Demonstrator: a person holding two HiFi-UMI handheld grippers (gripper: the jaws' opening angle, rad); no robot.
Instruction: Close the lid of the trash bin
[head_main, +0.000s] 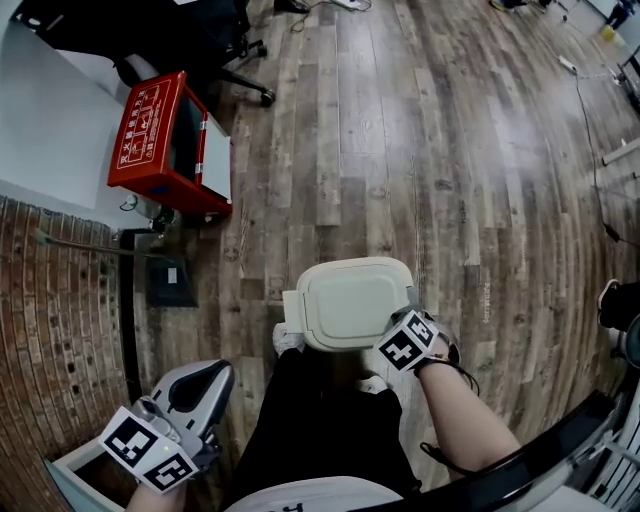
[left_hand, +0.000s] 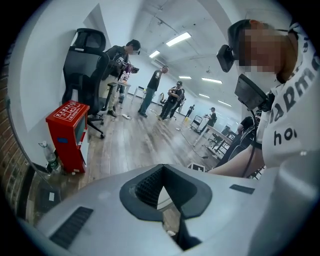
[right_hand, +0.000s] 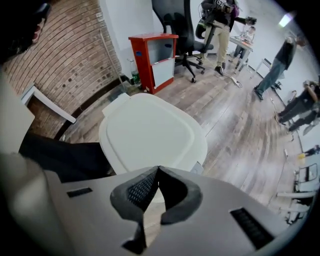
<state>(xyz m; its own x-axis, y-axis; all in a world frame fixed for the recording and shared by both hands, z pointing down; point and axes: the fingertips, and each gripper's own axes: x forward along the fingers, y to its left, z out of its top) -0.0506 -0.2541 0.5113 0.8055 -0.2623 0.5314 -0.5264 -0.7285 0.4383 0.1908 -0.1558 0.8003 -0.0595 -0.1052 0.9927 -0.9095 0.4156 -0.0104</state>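
Observation:
The trash bin stands on the wood floor just in front of my legs, and its cream lid (head_main: 350, 303) lies flat on top. In the right gripper view the lid (right_hand: 150, 132) fills the middle, just beyond the jaw tips. My right gripper (head_main: 395, 345) is at the lid's near right corner, shut with nothing between its jaws (right_hand: 158, 168); whether it touches the lid I cannot tell. My left gripper (head_main: 212, 372) hangs low at the left, well away from the bin, pointing out into the room. It is shut and empty (left_hand: 162, 166).
A red cabinet (head_main: 165, 140) stands against the white wall at the left, with a black office chair (head_main: 225, 45) beyond it. A brick wall (head_main: 60, 300) runs along the near left. Several people (left_hand: 157, 90) stand far off. Cables (head_main: 595, 150) trail on the floor at the right.

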